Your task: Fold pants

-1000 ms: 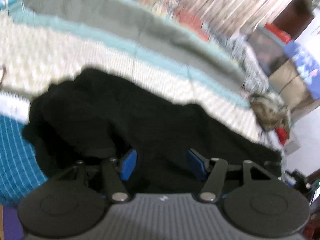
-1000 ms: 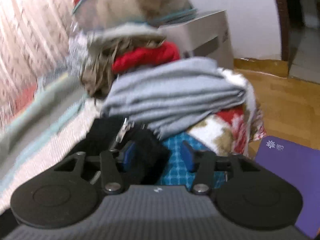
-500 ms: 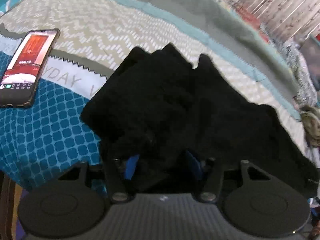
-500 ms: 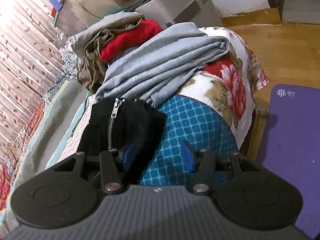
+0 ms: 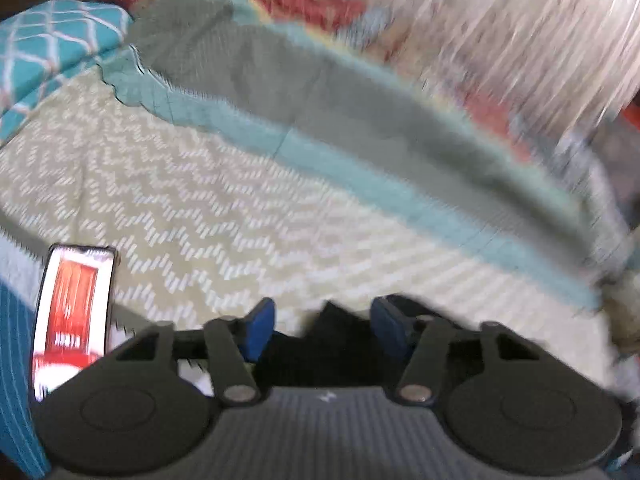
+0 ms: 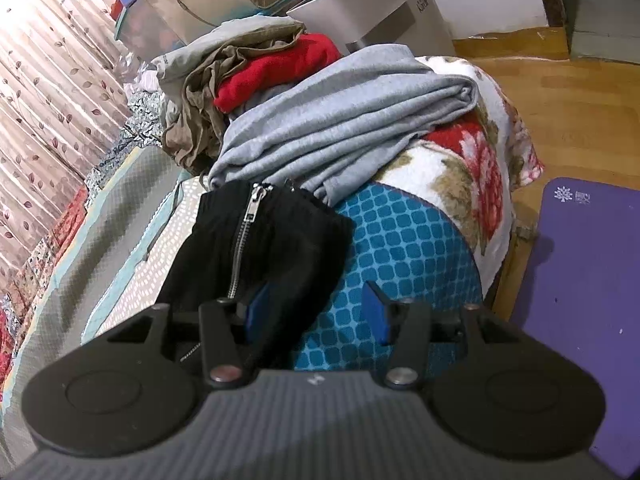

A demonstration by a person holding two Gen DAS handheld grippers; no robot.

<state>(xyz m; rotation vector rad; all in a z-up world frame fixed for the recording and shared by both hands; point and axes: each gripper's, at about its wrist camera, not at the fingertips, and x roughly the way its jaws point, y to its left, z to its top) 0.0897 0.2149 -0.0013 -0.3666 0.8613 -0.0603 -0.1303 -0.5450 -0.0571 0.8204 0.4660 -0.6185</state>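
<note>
The black pants (image 6: 288, 240) lie on the bed with a silver zipper (image 6: 244, 232) running down their near end. My right gripper (image 6: 316, 312) is open over that end: the left pad rests by the cloth's edge, while the right pad stands clear over the blue patterned bedspread (image 6: 400, 248). In the blurred left wrist view, my left gripper (image 5: 324, 326) has a bunched peak of the black pants (image 5: 336, 344) between its blue pads. Its jaws are closing, and a strip of pale bedspread shows between the left pad and the cloth. The rest of the pants is hidden below the gripper.
A phone (image 5: 74, 312) with a lit red screen lies on the bed at the left. A pile of clothes sits beyond the pants: a folded grey garment (image 6: 352, 120), red cloth (image 6: 280, 68), brown cloth (image 6: 200, 120). A purple mat (image 6: 588, 280) lies on the wooden floor at the right.
The left view swung off the spread-out pants onto the pale bedspread; only a bunch of black cloth stays between its narrowing pads. The right gripper rolled slightly and kept its place.
</note>
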